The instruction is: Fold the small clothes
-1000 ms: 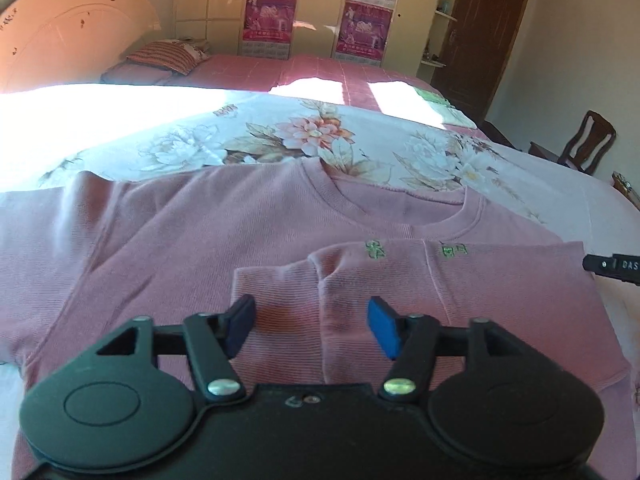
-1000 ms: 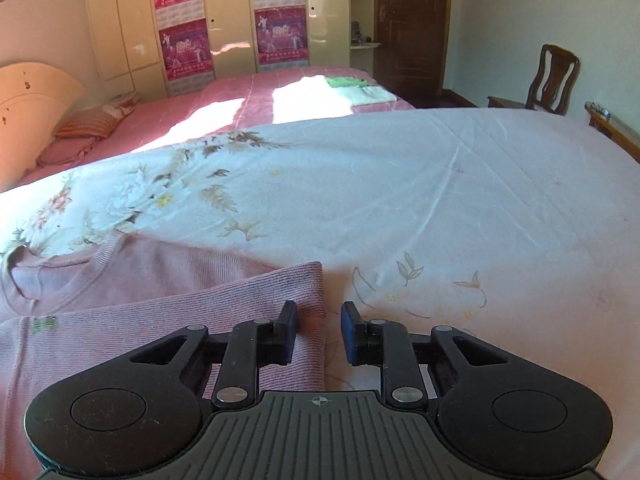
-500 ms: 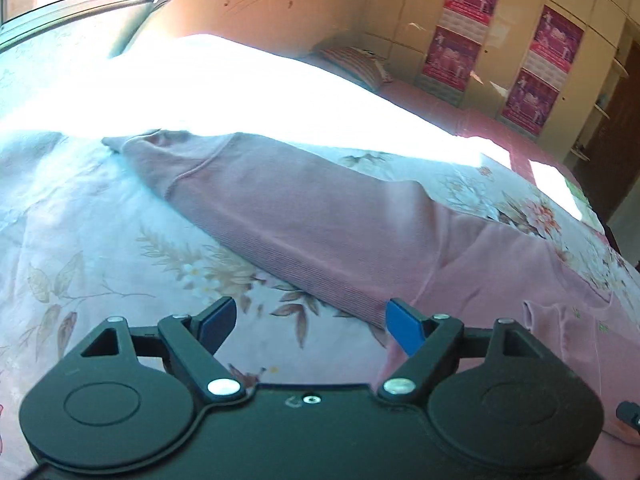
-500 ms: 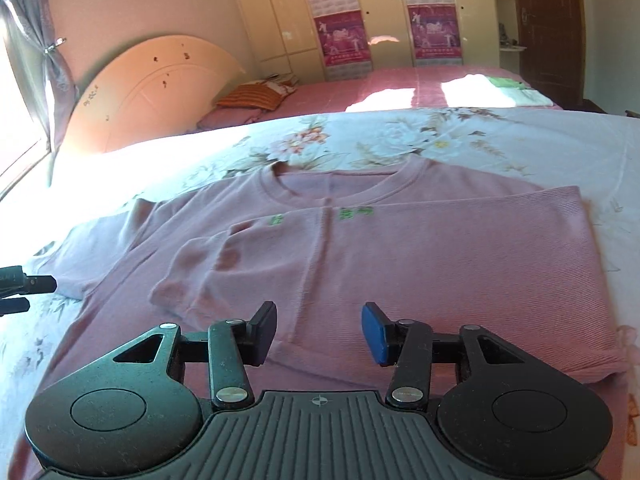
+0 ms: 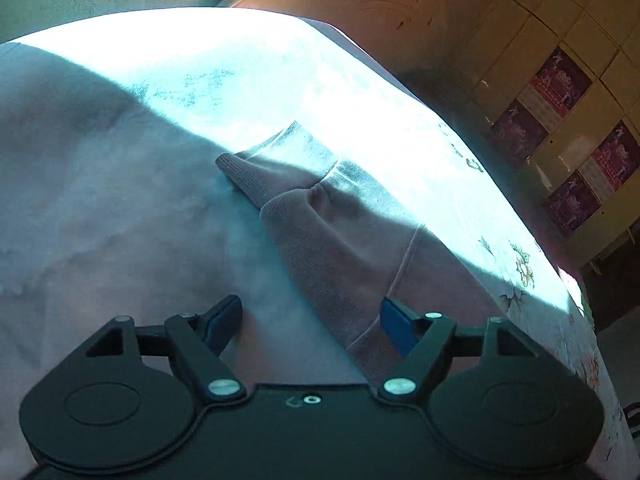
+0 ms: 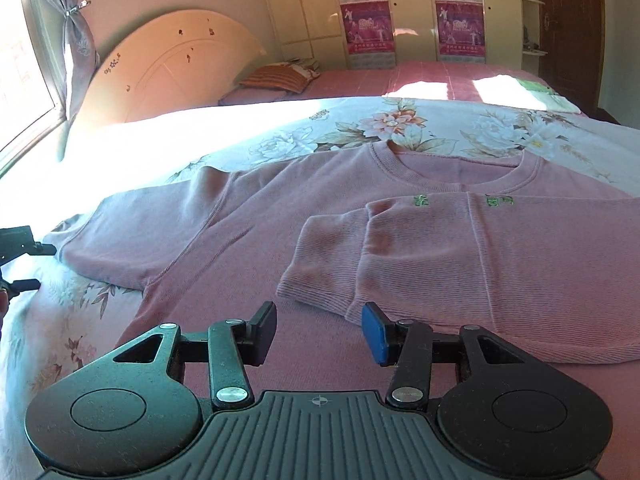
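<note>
We have one sleeve already folded across the pink sweater on the bed. Our left gripper, wide open and empty, hovers by the outstretched sleeve at 12 o'clock; next it must pinch that cuff. Our right gripper waits open.

This is a bedroom in a home. There is a big bed with a flowery sheet, a round headboard, a stripy pillow, tall cupboards and a curtain.
</note>
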The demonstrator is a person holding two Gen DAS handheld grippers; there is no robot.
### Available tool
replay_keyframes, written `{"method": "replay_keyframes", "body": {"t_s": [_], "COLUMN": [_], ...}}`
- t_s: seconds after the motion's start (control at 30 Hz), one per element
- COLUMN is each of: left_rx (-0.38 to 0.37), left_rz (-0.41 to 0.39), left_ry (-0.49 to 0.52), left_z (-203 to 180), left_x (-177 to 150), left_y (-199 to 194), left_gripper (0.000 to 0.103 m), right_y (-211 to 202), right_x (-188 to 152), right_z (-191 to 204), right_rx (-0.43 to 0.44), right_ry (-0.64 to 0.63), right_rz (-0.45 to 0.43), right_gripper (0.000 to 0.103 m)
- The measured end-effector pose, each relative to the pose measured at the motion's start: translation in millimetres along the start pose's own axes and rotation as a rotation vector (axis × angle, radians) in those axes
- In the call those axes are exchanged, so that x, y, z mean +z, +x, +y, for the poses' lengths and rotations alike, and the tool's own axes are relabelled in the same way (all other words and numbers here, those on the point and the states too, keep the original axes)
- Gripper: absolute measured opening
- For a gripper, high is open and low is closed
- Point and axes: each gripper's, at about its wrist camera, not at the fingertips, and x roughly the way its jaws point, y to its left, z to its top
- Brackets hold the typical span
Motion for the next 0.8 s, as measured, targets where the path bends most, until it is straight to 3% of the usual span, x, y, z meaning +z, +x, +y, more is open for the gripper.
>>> {"method": "replay_keyframes", "body": {"t_s": [0.07, 0.13, 0.17, 0.2, 0.23, 0.33, 0.47, 0.6, 0.8], "left_rx": [-0.017, -0.016, -0.005, 0.004, 0.008, -0.008, -0.072, -0.206, -0.468], "left_rz": [-0.006, -0.025, -0.04, -0.046, -0.039, -0.045, -0.1, -0.143, -0.113], "left_ry": [-0.002, 0.017, 0.032, 0.047, 0.046, 0.014, 0.105, 0.255, 0.503], "left_z": [-2.2, -7.6, -10.7, -13.4, -13.5, -10.8, -38.0, -95.4, -215.1], "left_x": [9.5, 13.4, 13.3, 13.0, 12.4, 11.2, 6.0, -9.1, -77.2], "left_y": [12.8, 21.9, 23.4, 24.7, 26.1, 24.1, 2.0, -40.2, -95.6], "left_gripper": [0.085, 0.081, 0.065, 0.031, 0.005, 0.005, 0.005, 0.005, 0.005], "right_y": [6.2, 12.1, 14.5, 16.9, 19.4, 22.4, 23.2, 45.8, 10.9], "right_x": [1.3, 2.7, 3.4, 4.1, 5.1, 8.8, 14.7, 10.5, 15.6], "right_z": [8.8, 15.5, 17.9, 19.4, 20.3, 19.0, 7.4, -11.2, -34.5], "right_rx": [-0.018, -0.035, -0.048, -0.061, -0.073, -0.102, -0.143, -0.153, -0.084], "right_ry": [-0.004, -0.006, -0.009, -0.012, -0.015, -0.013, 0.0, 0.014, 0.087], "right_rz": [-0.003, -0.006, -0.009, -0.012, -0.011, -0.021, -0.044, 0.042, -0.026], "right_gripper": [0.047, 0.047, 0.047, 0.047, 0.047, 0.047, 0.047, 0.047, 0.047]}}
